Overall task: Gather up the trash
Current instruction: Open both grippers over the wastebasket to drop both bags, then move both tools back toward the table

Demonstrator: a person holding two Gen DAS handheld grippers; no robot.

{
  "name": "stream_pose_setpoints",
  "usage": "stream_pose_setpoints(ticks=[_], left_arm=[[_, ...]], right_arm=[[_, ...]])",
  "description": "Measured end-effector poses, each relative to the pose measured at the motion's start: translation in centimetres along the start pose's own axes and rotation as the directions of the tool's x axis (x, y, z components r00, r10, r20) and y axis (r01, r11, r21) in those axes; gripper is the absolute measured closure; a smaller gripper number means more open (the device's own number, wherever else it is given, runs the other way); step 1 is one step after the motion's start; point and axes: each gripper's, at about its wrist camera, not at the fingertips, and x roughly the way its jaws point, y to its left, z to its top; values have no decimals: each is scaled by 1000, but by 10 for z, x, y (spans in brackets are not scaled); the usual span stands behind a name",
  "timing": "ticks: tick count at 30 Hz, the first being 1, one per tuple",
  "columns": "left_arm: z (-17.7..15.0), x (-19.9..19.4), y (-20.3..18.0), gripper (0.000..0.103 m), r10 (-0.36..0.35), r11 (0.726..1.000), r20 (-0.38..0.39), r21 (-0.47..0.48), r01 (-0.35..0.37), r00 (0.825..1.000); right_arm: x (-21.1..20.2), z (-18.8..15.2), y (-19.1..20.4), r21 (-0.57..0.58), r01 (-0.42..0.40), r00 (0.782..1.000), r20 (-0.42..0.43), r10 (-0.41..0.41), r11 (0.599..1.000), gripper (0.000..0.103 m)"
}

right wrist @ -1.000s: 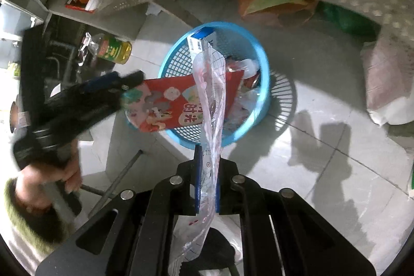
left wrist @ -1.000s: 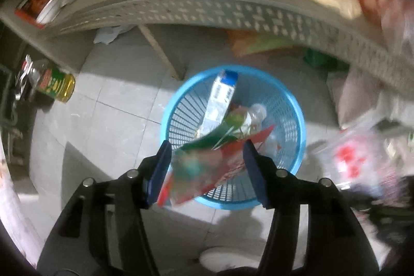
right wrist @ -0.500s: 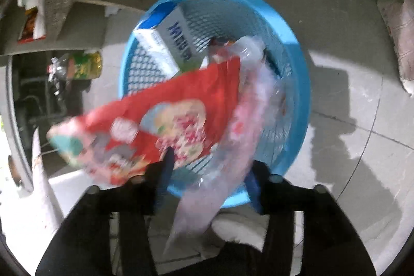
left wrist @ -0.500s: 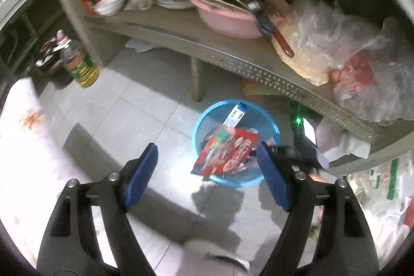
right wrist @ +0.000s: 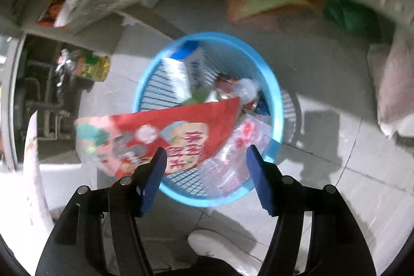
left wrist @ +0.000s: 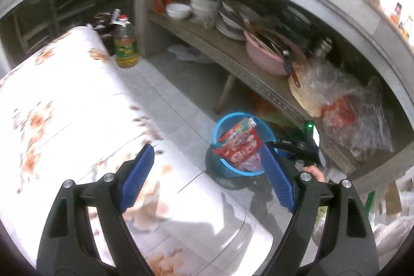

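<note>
A blue basket (right wrist: pixel 269 84) stands on the tiled floor (right wrist: pixel 336 188) beside a low shelf (left wrist: pixel 233 53). In it lie a red wrapper (right wrist: pixel 181 128), a clear bag (right wrist: pixel 233 159) with red print and a white-and-blue carton (right wrist: pixel 191 64); the wrapper hangs out over the near-left rim, the bag lies against the near wall, and the smaller scraps deeper in are too blurred to name. The shelf carries white bowls (left wrist: pixel 178 10), stacked plates (left wrist: pixel 230 25), a pink basin (left wrist: pixel 264 56) full of utensils and some plastic bags (left wrist: pixel 344 105). An oil bottle (left wrist: pixel 125 43) stands on the floor at the far end of the shelf. A table with a flowered cloth (left wrist: pixel 51 105) fills the left of the left wrist view, and a white shoe (right wrist: pixel 214 242) shows under the right gripper.

The left gripper (left wrist: pixel 207 172) hangs above the table's corner, tilted down, with the basket well below and beyond it. The right gripper (right wrist: pixel 205 164) points steeply down at the basket from just over its near rim; in the left wrist view it shows dark beside the basket, with a hand (left wrist: pixel 314 172) behind it.

The left jaws have just been opening and now stand wide, nothing between them. The right jaws have also just been opening, to a fair gap; the bag and the wrapper show in that gap but lie below in the basket, and the pads (right wrist: pixel 155 172) seem to touch neither.
</note>
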Motion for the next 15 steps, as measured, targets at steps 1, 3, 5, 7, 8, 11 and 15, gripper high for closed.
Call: stream_pose_setpoints(ticks=[1, 3, 5, 7, 8, 11, 15], left_arm=[[-4, -5, 2, 21, 8, 1000, 13, -10, -8, 1000], [-18, -20, 7, 20, 23, 999, 52, -43, -21, 998], [-32, -31, 10, 19, 29, 997, 72, -69, -24, 997], [-45, -39, 13, 17, 30, 995, 81, -94, -22, 996], [-51, -42, 13, 17, 32, 994, 88, -110, -22, 996], [-70, -49, 15, 13, 34, 988, 108, -154, -17, 994], [-87, -58, 18, 11, 71, 974, 112, -222, -45, 991]], right_arm=[[-6, -3, 5, -22, -2, 1000, 8, 2, 1000, 41], [-23, -16, 18, -83, -8, 1000, 24, 10, 997, 41], [-43, -34, 32, -156, -16, 999, 35, 22, 988, 37], [-58, -49, 44, -217, -4, 999, 47, 14, 976, 34], [-69, -60, 53, -262, 7, 998, 55, 7, 965, 34], [-103, -89, 78, -386, 41, 996, 93, -5, 922, 28], [-157, -127, 113, -547, 108, 977, 212, 13, 830, 18]])
